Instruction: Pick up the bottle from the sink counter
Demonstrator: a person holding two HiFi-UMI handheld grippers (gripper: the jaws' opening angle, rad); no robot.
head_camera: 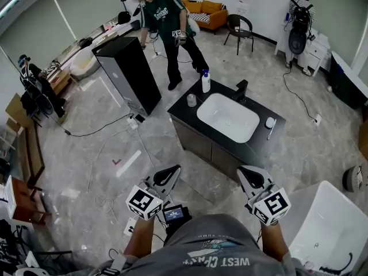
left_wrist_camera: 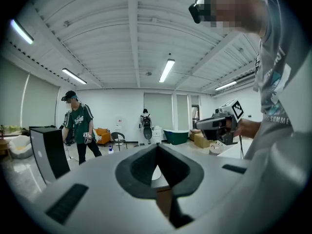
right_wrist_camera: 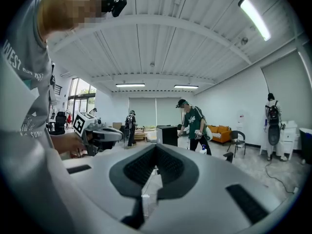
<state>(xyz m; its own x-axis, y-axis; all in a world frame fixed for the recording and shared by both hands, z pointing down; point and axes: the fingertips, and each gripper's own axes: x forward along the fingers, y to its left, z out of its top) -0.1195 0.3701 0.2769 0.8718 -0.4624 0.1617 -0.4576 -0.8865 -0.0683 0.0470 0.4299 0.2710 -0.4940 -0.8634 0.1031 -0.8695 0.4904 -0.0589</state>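
Note:
A white bottle (head_camera: 205, 81) with a blue top stands upright on the far left corner of the black sink counter (head_camera: 184, 112), beside the white basin (head_camera: 227, 117). It shows small and far off in the left gripper view (left_wrist_camera: 111, 149) and in the right gripper view (right_wrist_camera: 203, 148). My left gripper (head_camera: 172, 171) and right gripper (head_camera: 245, 172) are held in the air on the near side of the counter, well short of it. Both are shut with nothing between the jaws. Each gripper sees the other: the right gripper (left_wrist_camera: 222, 123), the left gripper (right_wrist_camera: 97, 133).
On the counter are a small cup (head_camera: 191, 100), a black faucet (head_camera: 241, 89) and small items at the right end (head_camera: 270, 123). A tall black cabinet (head_camera: 129, 73) and a person in a green shirt (head_camera: 168, 19) stand beyond. A white bathtub (head_camera: 328, 226) lies to my right. Cables cross the floor.

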